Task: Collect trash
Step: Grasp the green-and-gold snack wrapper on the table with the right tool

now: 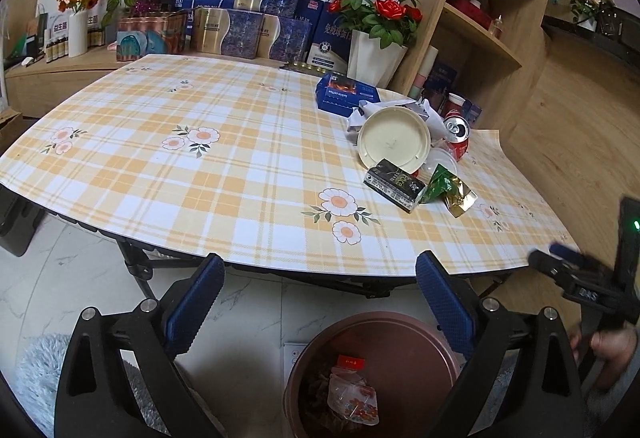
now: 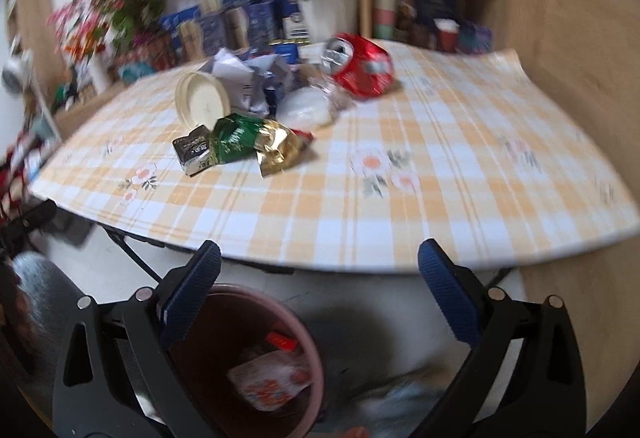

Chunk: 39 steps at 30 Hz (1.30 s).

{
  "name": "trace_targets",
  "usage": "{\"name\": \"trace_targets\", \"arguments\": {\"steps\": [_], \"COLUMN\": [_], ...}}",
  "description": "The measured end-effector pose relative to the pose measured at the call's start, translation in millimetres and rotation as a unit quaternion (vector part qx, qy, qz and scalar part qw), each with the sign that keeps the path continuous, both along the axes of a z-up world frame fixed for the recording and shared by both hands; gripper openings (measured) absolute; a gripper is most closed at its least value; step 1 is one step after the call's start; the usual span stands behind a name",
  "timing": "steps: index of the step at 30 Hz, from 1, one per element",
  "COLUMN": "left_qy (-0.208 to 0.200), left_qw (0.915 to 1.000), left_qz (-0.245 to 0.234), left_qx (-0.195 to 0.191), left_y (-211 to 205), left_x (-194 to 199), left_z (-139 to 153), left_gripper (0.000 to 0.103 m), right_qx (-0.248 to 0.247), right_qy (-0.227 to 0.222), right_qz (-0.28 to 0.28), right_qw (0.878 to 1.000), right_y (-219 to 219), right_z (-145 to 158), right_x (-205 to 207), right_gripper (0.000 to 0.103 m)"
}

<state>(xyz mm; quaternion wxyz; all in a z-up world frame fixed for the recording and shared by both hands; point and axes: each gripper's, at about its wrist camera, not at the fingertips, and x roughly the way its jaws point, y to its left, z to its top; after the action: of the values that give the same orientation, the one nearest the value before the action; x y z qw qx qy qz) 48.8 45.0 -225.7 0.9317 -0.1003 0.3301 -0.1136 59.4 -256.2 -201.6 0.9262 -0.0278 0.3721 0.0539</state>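
Left wrist view: the left hand-held gripper (image 1: 320,298) stands wide with nothing between its blue pads, above the brown bin (image 1: 372,374) on the floor just in front of the desk (image 1: 200,174). A clear printed packet (image 1: 352,398) lies in the bin. Beyond the bin, on the desk, the trash pile sits: cream lid (image 1: 394,140), black carton (image 1: 394,184), green wrapper (image 1: 442,184), red can (image 1: 458,136). The right hand-held gripper (image 2: 320,290) is likewise wide and empty, with the bin under its left finger.
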Motion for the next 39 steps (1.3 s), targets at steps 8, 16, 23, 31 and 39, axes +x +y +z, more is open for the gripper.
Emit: {"name": "trace_targets", "arguments": {"steps": [8,16,23,31,39], "left_qy": [-0.005,-0.001,0.022,0.033,0.054], "left_qw": [0.9998,0.9998,0.9992,0.9984,0.9965], "left_qz": [-0.002,-0.016,-0.02,-0.036,-0.059], "left_qx": [-0.017,-0.015,-0.028,-0.03,-0.021], "left_y": [-1,-6,-4,-12,-21], "left_x": [8,18,29,33,44], "left_z": [-2,-7,-17,-22,-15], "left_gripper": [0.094,0.094,0.094,0.094,0.094], "right_qx": [-0.108,-0.146,-0.141,-0.113,0.028], "right_qy": [-0.007,0.037,0.03,0.013,-0.008], "right_qz": [0.086,0.152,0.169,0.186,0.103], "right_qw": [0.99,0.977,0.975,0.976,0.994], "right_y": [33,55,60,65,18], "right_z": [6,-12,-17,-13,2], "right_x": [71,120,132,118,87], "right_gripper": [0.097,0.079,0.071,0.039,0.036]}}
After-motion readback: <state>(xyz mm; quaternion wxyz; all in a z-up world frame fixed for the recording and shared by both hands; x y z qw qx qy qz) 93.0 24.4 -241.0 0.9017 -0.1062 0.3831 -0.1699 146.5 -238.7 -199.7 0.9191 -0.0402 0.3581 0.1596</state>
